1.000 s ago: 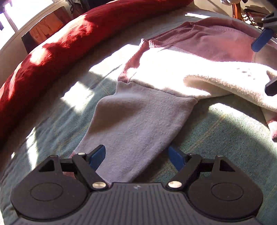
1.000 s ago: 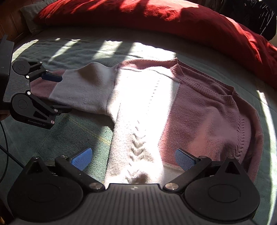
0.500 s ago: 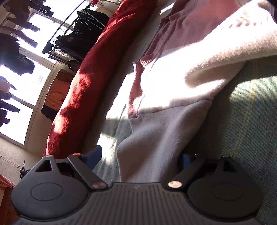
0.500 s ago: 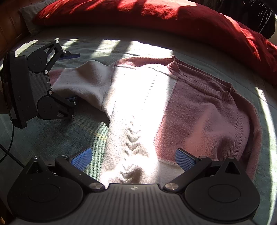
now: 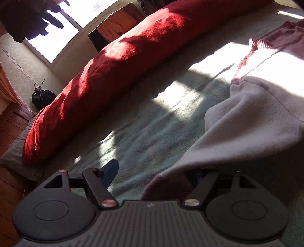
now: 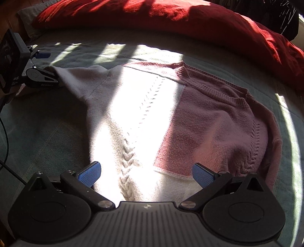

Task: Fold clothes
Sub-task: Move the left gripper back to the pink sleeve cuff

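Sunlit bed with a green blanket [image 6: 47,136], striped by shadow; long red pillow [image 6: 171,17] along the far edge, and in the left wrist view a bright window [image 5: 57,36] and dark hanging clothes [image 5: 24,17] beyond it. Colour-block knit sweater [image 6: 148,114] spread flat across the blanket: cream cable-knit centre panel, dusty pink right half with ribbed neckline, grey left sleeve [image 6: 79,79] reaching out to the far left. Right gripper [image 6: 146,173] low over the near hem, blue pads wide apart, cream knit between them, nothing pinched. Left gripper [image 6: 47,65] at the far left, at the sleeve's end; in its own view [image 5: 157,173] jaws spread wide, left blue pad [image 5: 110,171] bare over the blanket, grey sleeve draped over the right finger and hiding its pad, cuff end lifted off the blanket and sagging back toward the body of the sweater.
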A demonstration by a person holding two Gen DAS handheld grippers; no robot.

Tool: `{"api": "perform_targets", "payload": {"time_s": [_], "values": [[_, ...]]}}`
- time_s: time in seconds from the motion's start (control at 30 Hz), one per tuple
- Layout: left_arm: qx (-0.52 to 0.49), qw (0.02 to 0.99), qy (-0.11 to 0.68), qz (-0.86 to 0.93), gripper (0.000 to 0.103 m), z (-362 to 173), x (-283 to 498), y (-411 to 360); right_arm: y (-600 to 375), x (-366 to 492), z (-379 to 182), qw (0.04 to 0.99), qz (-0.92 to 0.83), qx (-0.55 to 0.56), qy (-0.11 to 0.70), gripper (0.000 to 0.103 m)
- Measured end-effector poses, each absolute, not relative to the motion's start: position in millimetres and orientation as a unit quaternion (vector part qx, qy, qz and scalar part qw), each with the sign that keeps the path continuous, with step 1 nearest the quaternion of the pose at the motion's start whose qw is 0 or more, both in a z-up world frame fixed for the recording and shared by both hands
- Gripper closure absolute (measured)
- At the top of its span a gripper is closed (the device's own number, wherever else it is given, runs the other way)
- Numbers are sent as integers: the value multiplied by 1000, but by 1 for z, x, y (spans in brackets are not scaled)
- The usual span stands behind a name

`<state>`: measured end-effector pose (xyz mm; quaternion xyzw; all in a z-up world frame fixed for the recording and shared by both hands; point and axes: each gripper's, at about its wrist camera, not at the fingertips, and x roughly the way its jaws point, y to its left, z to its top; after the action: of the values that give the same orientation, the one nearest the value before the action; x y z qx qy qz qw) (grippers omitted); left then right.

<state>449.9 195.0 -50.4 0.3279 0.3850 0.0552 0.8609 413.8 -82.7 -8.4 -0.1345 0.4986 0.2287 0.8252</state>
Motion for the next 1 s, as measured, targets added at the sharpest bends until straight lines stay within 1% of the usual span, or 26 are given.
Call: {"api": "perform_targets", "payload": {"time_s": [0.2, 0.5, 0.57, 0.63, 0.73, 0.9, 1.0], "values": [[310, 839, 441, 71, 26, -48, 419, 223, -85, 414, -6, 825, 228, -143, 497, 0], [235, 857, 446, 110, 26, 4, 393, 262, -83, 416, -6, 824, 236, -136, 496, 0], [216, 864, 441, 116, 26, 9, 403, 270, -78, 416, -6, 823, 242, -138, 496, 0], [196, 868, 437, 130, 26, 5, 420, 284, -73, 415, -6, 821, 248, -140, 495, 0], [145, 863, 460, 154, 26, -10, 437, 310, -66, 412, -4, 819, 257, -146, 491, 0], [41, 851, 486, 196, 27, -32, 427, 349, -64, 410, -4, 818, 261, -155, 489, 0], [36, 858, 483, 174, 28, -34, 424, 341, -65, 412, -6, 817, 262, -143, 494, 0]]}}
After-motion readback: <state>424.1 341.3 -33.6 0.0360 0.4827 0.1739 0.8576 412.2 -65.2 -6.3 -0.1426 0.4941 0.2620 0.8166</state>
